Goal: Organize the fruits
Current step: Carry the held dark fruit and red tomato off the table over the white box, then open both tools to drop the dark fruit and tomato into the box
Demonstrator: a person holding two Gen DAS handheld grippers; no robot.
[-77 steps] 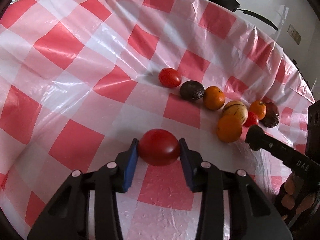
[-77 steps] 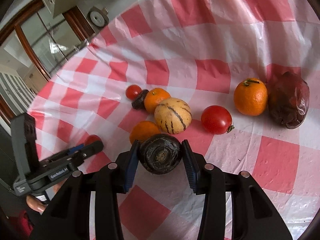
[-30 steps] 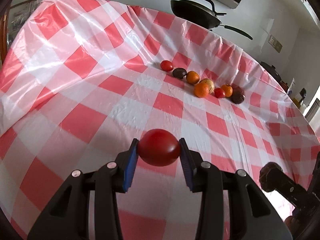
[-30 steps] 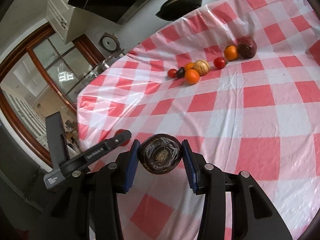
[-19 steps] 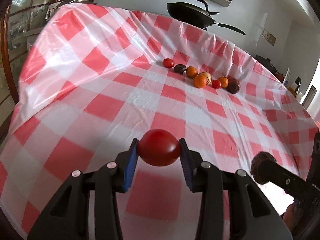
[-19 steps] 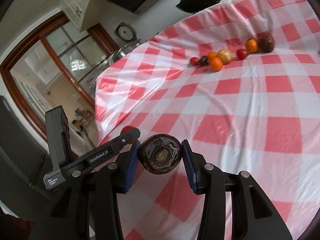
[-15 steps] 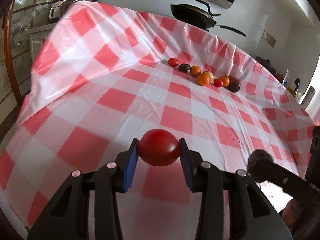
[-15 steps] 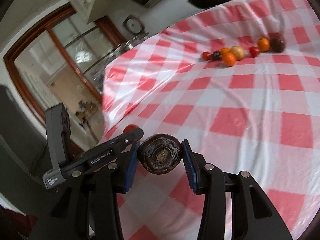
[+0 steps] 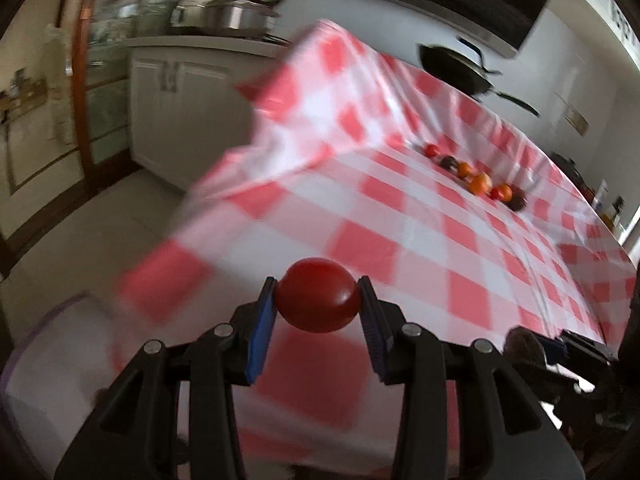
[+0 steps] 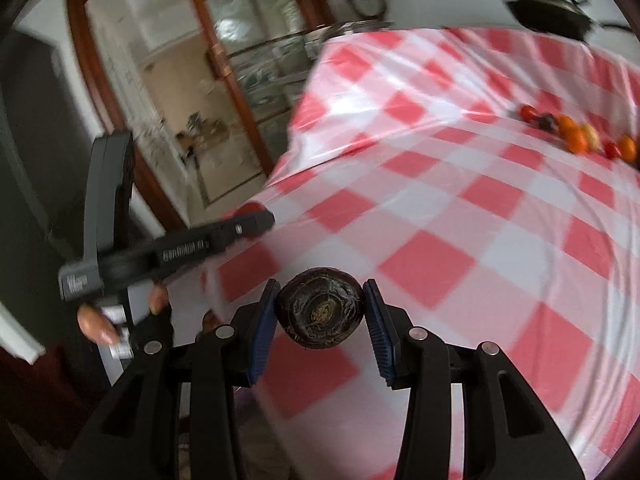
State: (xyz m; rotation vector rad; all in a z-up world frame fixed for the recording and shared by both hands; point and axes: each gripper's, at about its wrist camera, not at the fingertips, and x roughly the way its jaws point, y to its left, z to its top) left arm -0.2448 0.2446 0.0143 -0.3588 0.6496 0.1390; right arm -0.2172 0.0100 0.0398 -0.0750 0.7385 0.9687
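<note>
Over the counter's [image 9: 460,248] near edge, the left gripper [image 9: 318,304] has its jaws clamped on a red tomato [image 9: 317,300]. The right gripper [image 10: 320,312] pinches a dark round fruit [image 10: 320,313] beside it. Well apart, near the far edge, lies the row of remaining fruits [image 9: 478,182].

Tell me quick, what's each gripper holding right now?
Left gripper: closed on a round red tomato.
Right gripper: closed on a dark, wrinkled round fruit.

Far row of fruits [image 9: 478,178] too small and smeared to name singly; near tablecloth [image 9: 420,264] motion-blurred; clear container [image 9: 48,360] cut off at lower left.
</note>
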